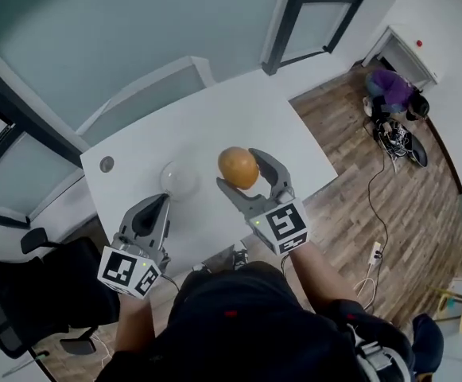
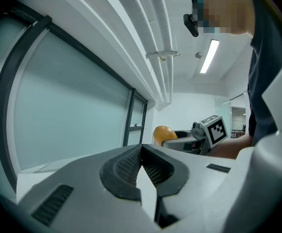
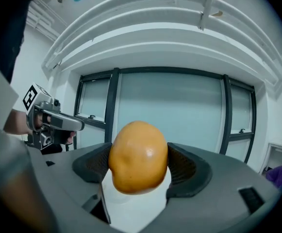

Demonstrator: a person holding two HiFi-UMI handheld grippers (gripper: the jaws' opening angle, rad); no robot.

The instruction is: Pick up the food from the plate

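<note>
White table; right gripper clamps food upright

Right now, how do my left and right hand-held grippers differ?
The right hand-held gripper is shut on the round orange food, held clear of the plate. The left hand-held gripper has its jaws together with nothing between them. In the head view the right one reaches farther over the white table, while the left one sits nearer the table's near edge, close to the plate. Both are the same grey two-jaw design.
</note>
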